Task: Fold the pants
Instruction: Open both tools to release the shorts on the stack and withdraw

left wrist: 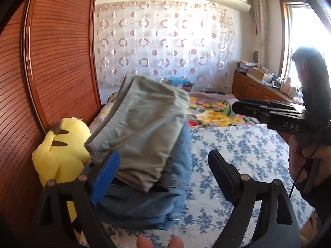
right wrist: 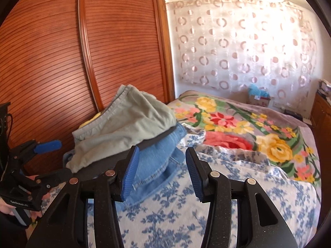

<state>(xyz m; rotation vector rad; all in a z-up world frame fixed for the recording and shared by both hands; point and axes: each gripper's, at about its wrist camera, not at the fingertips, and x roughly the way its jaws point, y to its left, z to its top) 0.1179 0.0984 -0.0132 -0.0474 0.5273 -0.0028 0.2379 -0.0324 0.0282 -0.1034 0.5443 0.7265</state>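
left tool point(left wrist: 163, 167) gapes beside stacked folded pants point(left wrist: 142, 132) on the bed point(left wrist: 238, 155).

a slatted wooden wardrobe point(right wrist: 62, 51) stands beside the bed point(right wrist: 238, 128), circle-patterned curtain point(left wrist: 165, 41) behind, bright window point(left wrist: 306, 41) right.

The letters "DAS" stand in raised grey on the black plastic body of the right gripper point(left wrist: 240, 107), at the right edge of the left wrist view. A white label on the black left gripper point(right wrist: 49, 157), near left in the right wrist view, is too blurred to read.
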